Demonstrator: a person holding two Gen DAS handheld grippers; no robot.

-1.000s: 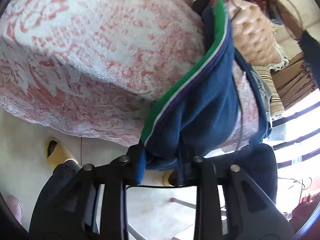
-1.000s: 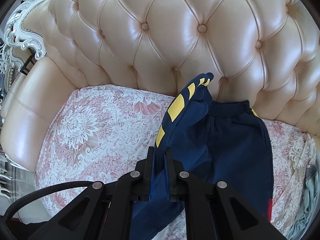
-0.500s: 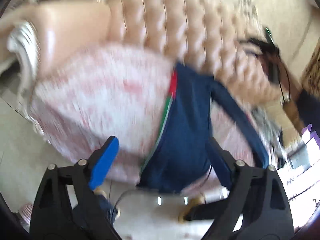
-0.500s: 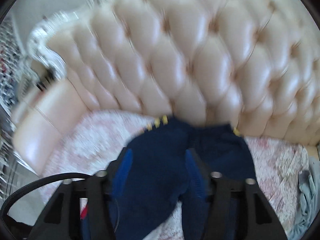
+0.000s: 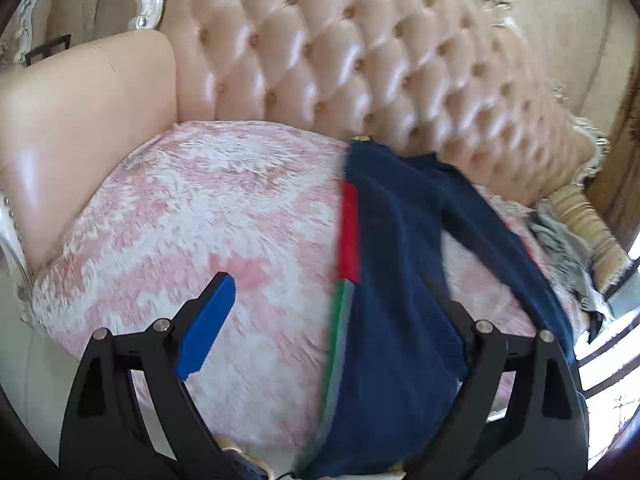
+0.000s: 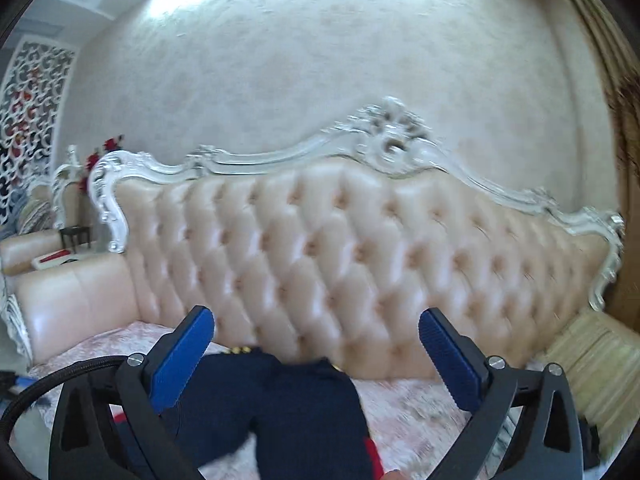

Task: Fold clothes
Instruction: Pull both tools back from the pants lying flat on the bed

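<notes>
Lying spread on the pink cover of the sofa: navy trousers. Hovering above, jaws wide apart and holding nothing: left gripper, right gripper.

Both hand-held grippers — jaws spread, empty.

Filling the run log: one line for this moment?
left claw: open | right claw: open | trousers: flat on sofa, unheld
</notes>
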